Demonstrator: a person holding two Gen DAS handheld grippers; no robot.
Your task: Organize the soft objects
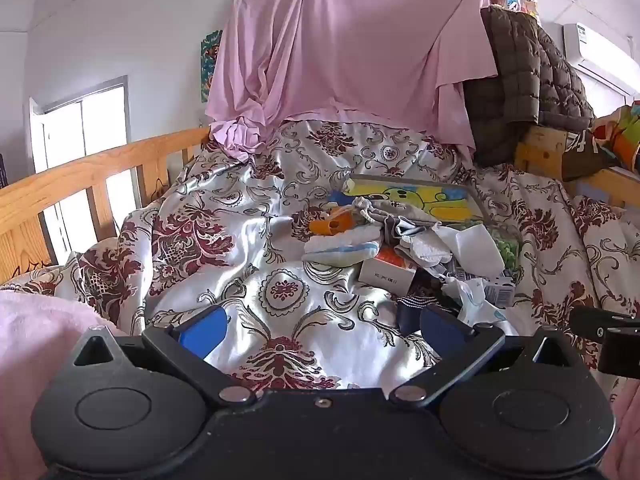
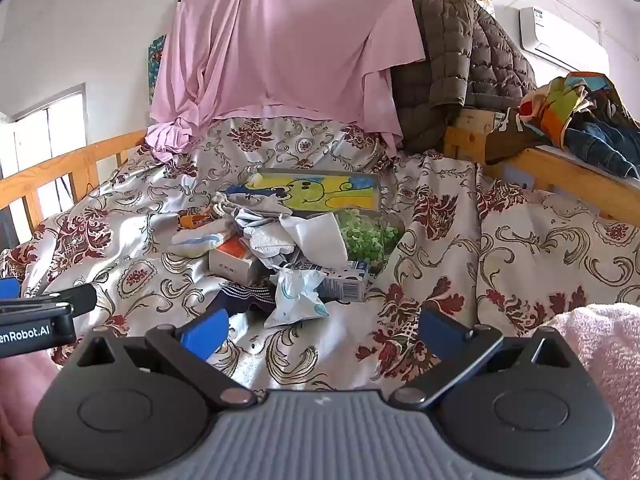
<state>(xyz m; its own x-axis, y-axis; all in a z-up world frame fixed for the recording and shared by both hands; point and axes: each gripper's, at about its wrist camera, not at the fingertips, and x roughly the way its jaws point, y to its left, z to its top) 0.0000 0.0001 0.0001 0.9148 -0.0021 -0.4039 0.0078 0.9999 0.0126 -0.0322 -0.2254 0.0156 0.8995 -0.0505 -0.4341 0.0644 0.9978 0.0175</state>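
Both tongs spread wide, nothing between them: left tongs (image 1: 324, 330), right tongs (image 2: 322, 330), hovering over the bed's floral bedspread (image 2: 500, 248). Soft-item pile (image 2: 276, 240) sits mid-bed, ahead of both: socks, cloths, small cartons, cartoon picture (image 2: 316, 194) behind. Left tool's side label reads "enRobot.AI" (image 2: 24, 333); carton print too small to read.
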